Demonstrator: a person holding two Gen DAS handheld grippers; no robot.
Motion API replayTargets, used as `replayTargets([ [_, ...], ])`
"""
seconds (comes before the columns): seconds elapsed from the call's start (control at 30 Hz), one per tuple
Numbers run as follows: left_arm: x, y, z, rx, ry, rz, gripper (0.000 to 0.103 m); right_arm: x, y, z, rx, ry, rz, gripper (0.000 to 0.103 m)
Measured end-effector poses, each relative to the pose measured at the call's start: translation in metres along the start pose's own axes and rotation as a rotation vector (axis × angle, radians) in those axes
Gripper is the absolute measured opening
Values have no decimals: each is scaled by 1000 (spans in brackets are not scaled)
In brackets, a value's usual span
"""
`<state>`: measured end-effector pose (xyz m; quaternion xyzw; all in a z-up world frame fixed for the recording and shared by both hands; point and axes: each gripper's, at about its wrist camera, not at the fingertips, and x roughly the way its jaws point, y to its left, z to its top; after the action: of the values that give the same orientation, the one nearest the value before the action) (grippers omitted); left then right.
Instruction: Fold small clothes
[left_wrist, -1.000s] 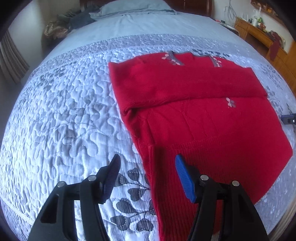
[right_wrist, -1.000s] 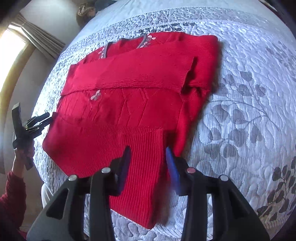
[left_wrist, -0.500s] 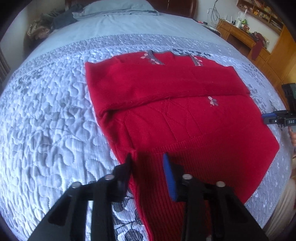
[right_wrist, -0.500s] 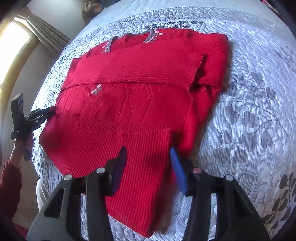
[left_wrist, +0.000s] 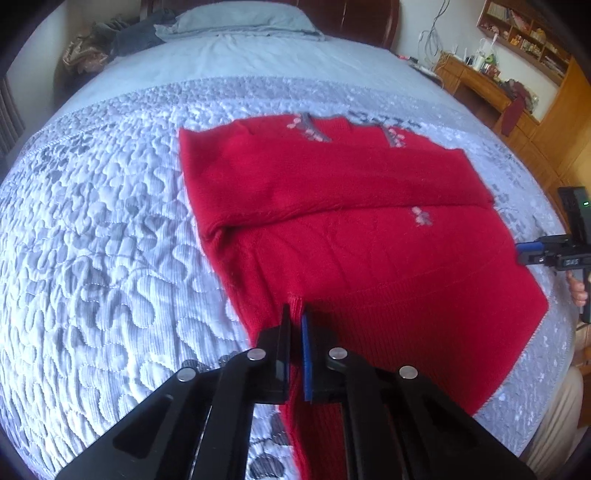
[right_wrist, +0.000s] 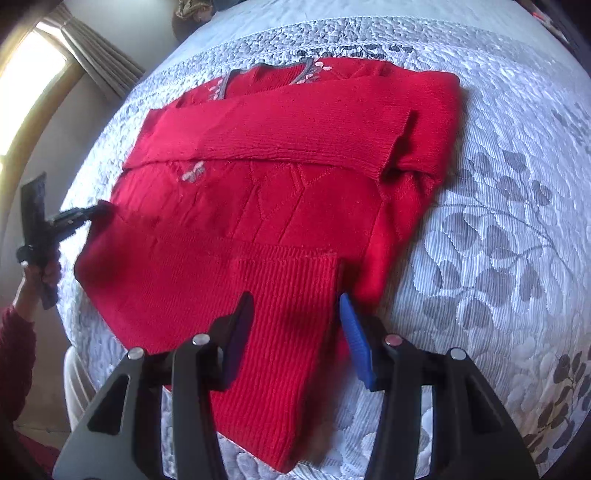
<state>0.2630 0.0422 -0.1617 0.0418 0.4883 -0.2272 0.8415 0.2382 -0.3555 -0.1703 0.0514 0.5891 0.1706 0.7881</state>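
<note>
Pinching tight, the left gripper (left_wrist: 295, 328) has its jaws clamped on the ribbed cuff of the red sweater (left_wrist: 354, 236), sleeve laid across the hem. Over on the other side, the right gripper (right_wrist: 295, 332) hangs with jaws wide apart above the ribbed sleeve. Sweater lies spread flat on the grey quilted bedspread (left_wrist: 103, 236), sleeves folded inward.

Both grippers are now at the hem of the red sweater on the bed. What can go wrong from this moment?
1. The left gripper is shut on only a thin pinch of the red sweater near its hem, so the knit may slip out on lifting.
2. The right gripper is open, straddling the ribbed hem; lifting now would raise one side only, skewing the fold.
3. The folded sleeve lies loose across the chest and may slide off.
</note>
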Motion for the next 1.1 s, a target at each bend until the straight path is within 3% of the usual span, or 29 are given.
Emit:
replayTargets([
  [0.23, 5, -13, -6, 48, 18, 1, 4, 10, 0, 11, -4, 9, -41, 48],
  [0.37, 18, -5, -4, 28, 45, 29, 5, 13, 6, 13, -41, 29, -53, 33],
  [0.5, 26, 1, 1, 18, 66, 53, 14, 16, 2, 16, -26, 43, -68, 34],
  [0.6, 27, 3, 3, 18, 61, 44, 13, 19, 2, 17, -22, 47, -61, 33],
  [0.63, 28, 2, 3, 17, 65, 40, 12, 19, 4, 17, -28, 47, -62, 27],
  [0.67, 28, 2, 3, 12, 66, 35, 4, 18, 6, 17, -41, 45, -57, 14],
  [0.7, 27, 3, 3, -1, 65, 26, 4, 16, 8, 16, -43, 40, -40, 9],
  [0.9, -4, -2, 0, -30, -13, 3, 4, -23, 9, 9, -33, -63, 52, 6],
  [1.1, -28, 5, 22, -87, -83, -2, 4, -52, 0, 22, -10, -125, 55, 5],
])
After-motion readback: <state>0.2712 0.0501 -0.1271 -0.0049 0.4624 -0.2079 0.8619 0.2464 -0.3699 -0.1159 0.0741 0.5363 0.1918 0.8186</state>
